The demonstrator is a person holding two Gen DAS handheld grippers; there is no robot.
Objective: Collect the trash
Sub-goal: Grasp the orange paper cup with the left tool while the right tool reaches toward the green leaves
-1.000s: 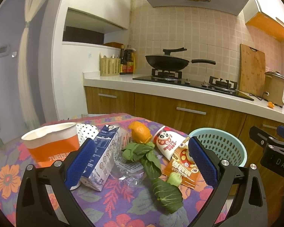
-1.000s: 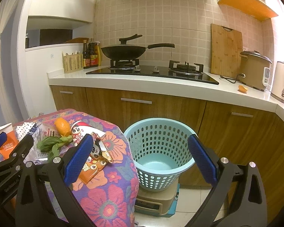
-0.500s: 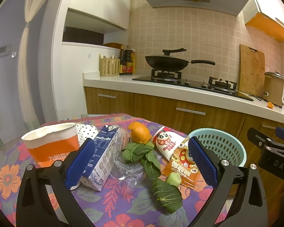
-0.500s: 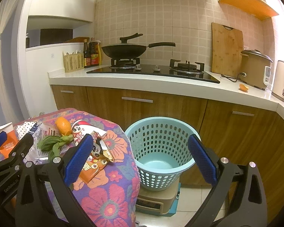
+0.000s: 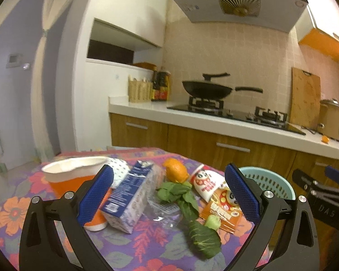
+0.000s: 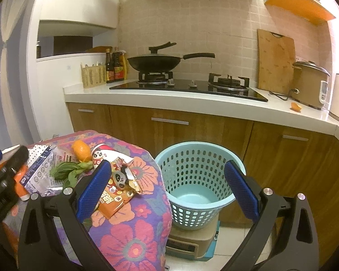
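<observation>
Both the left gripper (image 5: 168, 196) and right gripper (image 6: 167, 194) are held wide and empty. Trash, including a limp green leaf (image 5: 192, 212), is piled on the floral tablecloth (image 5: 128, 248); it could be dropped short of the pale-blue perforated plastic basket (image 6: 200, 180).

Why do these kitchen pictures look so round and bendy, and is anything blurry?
Left wrist view: fisheye lens bows the range hood, corners go black, distant kitchen slightly soft. Right wrist view: countertop curves, and the left gripper at the edge is smeared.
</observation>
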